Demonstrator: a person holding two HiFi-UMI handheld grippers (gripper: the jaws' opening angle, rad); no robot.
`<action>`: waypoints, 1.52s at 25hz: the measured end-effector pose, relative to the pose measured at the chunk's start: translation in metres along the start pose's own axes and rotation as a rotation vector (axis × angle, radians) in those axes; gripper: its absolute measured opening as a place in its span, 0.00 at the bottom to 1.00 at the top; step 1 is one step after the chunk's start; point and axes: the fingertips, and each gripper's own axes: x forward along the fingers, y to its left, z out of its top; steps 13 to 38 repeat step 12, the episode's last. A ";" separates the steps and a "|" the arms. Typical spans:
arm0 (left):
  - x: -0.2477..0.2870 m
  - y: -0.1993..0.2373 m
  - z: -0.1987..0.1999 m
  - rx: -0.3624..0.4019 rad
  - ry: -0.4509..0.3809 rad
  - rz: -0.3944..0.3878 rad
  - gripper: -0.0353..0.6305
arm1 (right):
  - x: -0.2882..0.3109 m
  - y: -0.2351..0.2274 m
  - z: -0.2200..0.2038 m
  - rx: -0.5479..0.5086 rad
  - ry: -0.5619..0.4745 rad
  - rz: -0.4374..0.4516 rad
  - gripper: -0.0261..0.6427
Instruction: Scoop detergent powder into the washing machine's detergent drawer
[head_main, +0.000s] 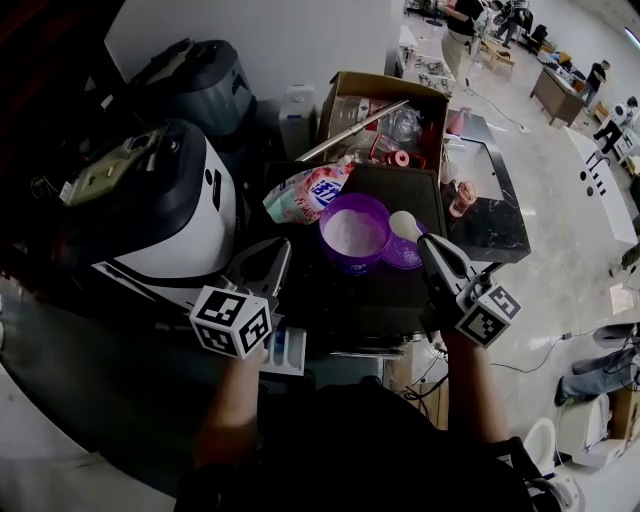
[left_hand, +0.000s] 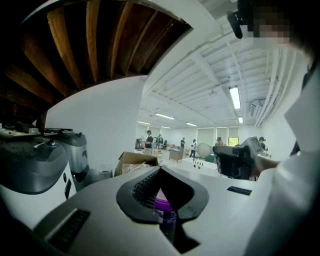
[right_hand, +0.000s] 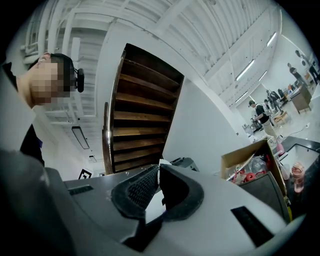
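Detergent powder (head_main: 350, 230), plain white, sits in a round purple plastic tub (head_main: 352, 262) in the middle of the head view, on the black surface (head_main: 380, 300). The right tongs (head_main: 426, 245) are pinching the handle of a small white plastic scoop (head_main: 404, 224). Its bowl hangs just right of the tub, over what looks like a flat purple lid (head_main: 408, 257). Can't tell if the scoop is loaded.

The left tongs (head_main: 280, 255) are pressed together with nothing in them, parked left of the tub. What I take to be the detergent drawer (head_main: 284, 348), white with a blue bit, pokes out at lower centre-left, just beside the left tongs' marker cube.

Where it could go sideways, imo: the scoop has to cross the surface to reach that drawer. It's only held by a thin handle, so it could swivel in the grip and dump powder on the black top. The left tongs also sit in that path, so a bump is possible.
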 end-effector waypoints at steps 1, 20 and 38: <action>-0.001 0.002 0.000 0.000 0.000 0.000 0.06 | 0.002 0.002 0.000 0.008 -0.001 0.000 0.07; -0.003 0.011 -0.004 -0.012 0.013 -0.002 0.06 | 0.015 0.009 0.000 0.014 0.016 0.005 0.07; -0.003 0.011 -0.004 -0.012 0.013 -0.002 0.06 | 0.015 0.009 0.000 0.014 0.016 0.005 0.07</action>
